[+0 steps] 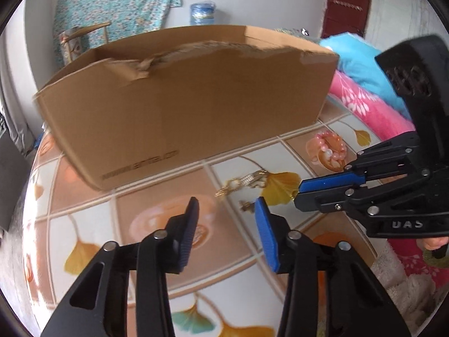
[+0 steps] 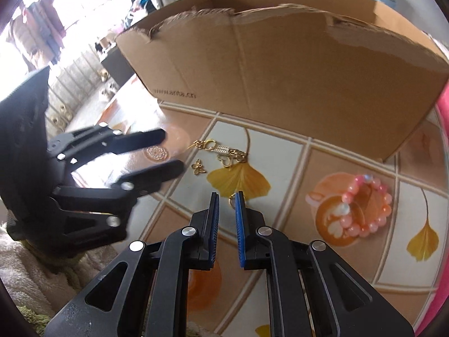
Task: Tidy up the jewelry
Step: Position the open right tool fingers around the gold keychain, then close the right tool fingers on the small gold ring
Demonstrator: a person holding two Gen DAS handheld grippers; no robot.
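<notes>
Gold charm (image 2: pixel 198 166) lies on tablecloth (image 2: pixel 322 151) ahead of both fingers.

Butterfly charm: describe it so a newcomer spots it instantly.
Start at the big cardboard box on the tiled tabletop. In front of it lies a tangled gold chain; the butterfly charm sits just beside it, apart. It is the only small, winged, single gold piece.

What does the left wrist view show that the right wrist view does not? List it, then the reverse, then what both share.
Only left wrist: the pink and blue blankets and a floral curtain.
Only right wrist: a bright window area and a small gold ring by the right tool.
Both: the box, gold chain, butterfly charm, pink bracelet, tiled cloth and left tool.
</notes>
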